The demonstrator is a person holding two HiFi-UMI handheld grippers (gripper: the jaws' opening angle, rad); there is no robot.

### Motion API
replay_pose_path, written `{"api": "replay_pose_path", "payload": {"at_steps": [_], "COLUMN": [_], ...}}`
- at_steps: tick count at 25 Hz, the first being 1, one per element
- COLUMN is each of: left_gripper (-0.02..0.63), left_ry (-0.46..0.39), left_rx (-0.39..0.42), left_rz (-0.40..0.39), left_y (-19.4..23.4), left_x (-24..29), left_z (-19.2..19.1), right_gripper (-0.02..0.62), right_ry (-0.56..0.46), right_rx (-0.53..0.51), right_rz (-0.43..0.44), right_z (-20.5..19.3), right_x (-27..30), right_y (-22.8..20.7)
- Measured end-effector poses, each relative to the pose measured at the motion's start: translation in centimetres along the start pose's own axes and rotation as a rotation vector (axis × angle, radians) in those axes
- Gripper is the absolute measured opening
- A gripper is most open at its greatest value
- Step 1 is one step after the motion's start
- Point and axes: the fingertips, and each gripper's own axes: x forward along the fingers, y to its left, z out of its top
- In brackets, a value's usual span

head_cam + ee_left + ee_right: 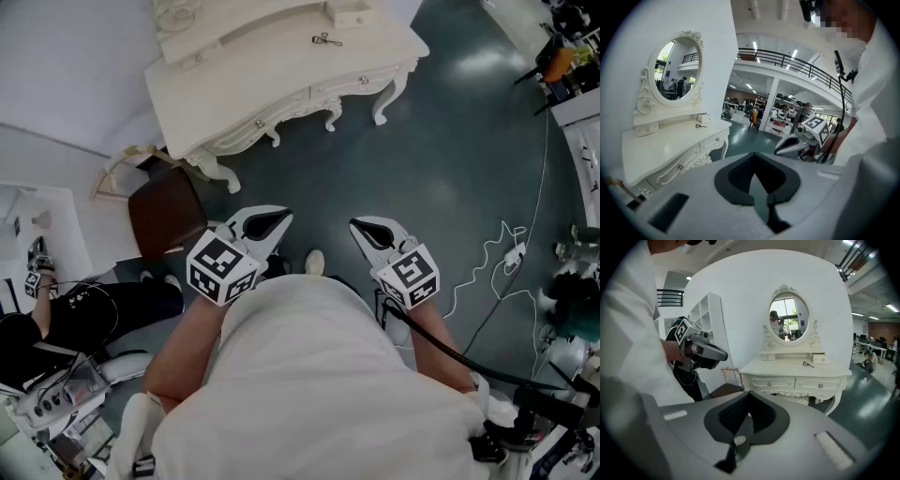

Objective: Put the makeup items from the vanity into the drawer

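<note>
In the head view I hold both tools low in front of me, well short of the white table (281,70). The left tongs (279,221) and right tongs (361,228) sit side by side over the dark floor (450,159), tips pointing toward the table. An eyelash curler (326,39) lies on the tabletop, near a small drawer box (354,14) at the back edge. A brown stool (167,214) stands by the table's left end.

In the left gripper view, the left tongs are closed, tips meeting with nothing between them. The table stands off to the left with its oval mirror (675,70). The curler lies just in front of the small box, far from the tips. The right tongs show at the right.

In the right gripper view, the right tongs are also closed and empty. The table faces me, both front drawers (774,382) shut, and the curler lies on top toward the right end.
</note>
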Motion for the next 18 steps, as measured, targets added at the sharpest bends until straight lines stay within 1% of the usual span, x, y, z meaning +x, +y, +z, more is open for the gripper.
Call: {"api": "replay_pose_path", "payload": {"at_steps": [4,10,14,15,16,18], "left_gripper": [0.0,0.0,0.0,0.0,0.0,0.0], "left_ry": [-0.007,-0.012,-0.004,-0.004,-0.004,-0.001], "left_rx": [-0.01,-0.032,-0.056,-0.056,-0.055,-0.056], "left_rz": [-0.002,-0.004,-0.01,-0.013,-0.017,-0.03], "left_y": [-1.0,-0.5,1.7,2.5,3.5,5.6], "left_x": [0.8,1.6,2.4,2.8,3.3,4.4], "left_z": [0.4,0.7,0.7,1.0,1.4,2.1], "right_gripper": [0.0,0.0,0.002,0.011,0.034,0.043], "right_ry": [0.002,0.001,0.003,0.001,0.001,0.009], "right_rx": [0.011,0.031,0.038,0.039,0.04,0.033], "right_rz": [-0.005,0.0,-0.021,-0.025,-0.028,-0.036], "right_z": [-0.6,-1.3,-1.2,-0.9,-0.6,0.4], "right_x": [-1.0,-0.7,0.9,1.5,2.3,3.8], "right_y": [-0.5,-1.4,-3.6,-4.4,-5.2,-7.1]}}
